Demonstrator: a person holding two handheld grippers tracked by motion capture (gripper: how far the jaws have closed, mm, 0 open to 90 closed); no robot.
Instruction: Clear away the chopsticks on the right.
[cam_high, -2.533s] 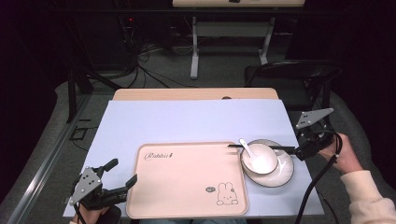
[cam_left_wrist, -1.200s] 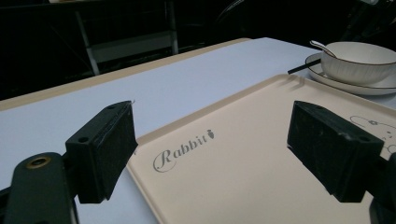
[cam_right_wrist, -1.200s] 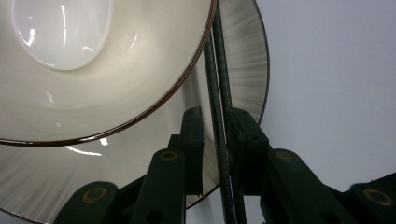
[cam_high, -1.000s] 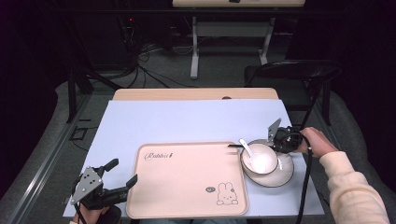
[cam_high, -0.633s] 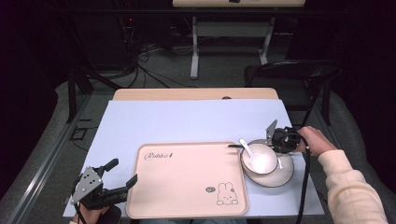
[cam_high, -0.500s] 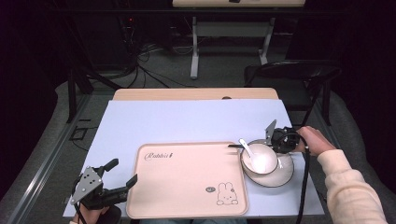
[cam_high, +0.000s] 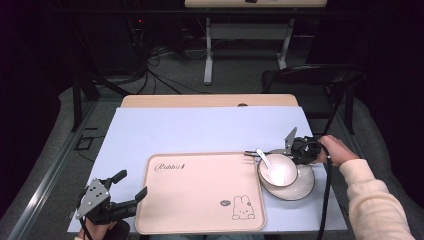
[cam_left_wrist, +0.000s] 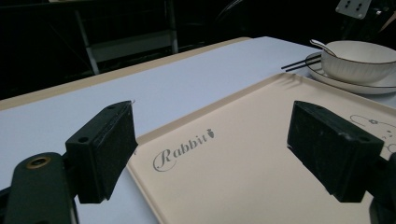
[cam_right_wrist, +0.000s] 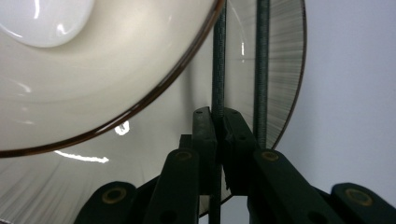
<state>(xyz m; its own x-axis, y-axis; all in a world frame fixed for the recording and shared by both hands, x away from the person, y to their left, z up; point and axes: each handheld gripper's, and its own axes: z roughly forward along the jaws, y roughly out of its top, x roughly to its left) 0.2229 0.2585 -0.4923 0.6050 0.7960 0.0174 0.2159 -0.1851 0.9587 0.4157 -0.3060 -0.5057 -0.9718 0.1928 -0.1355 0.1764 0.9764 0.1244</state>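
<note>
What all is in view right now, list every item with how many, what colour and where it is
Tray: one, pale pink with a rabbit print, on the blue table cover at the near middle.
Bowl: one, white, on the plate right of the tray.
Plate: one, white, under the bowl.
Spoon: one, white, resting in the bowl.
Chopsticks: two, dark, across the plate beside the bowl.
Table cover: one, light blue, over the wooden table.
Chair: one, black, beyond the table's right.
Left gripper: open, by the tray's near left corner.
Right gripper: shut on one chopstick.
</note>
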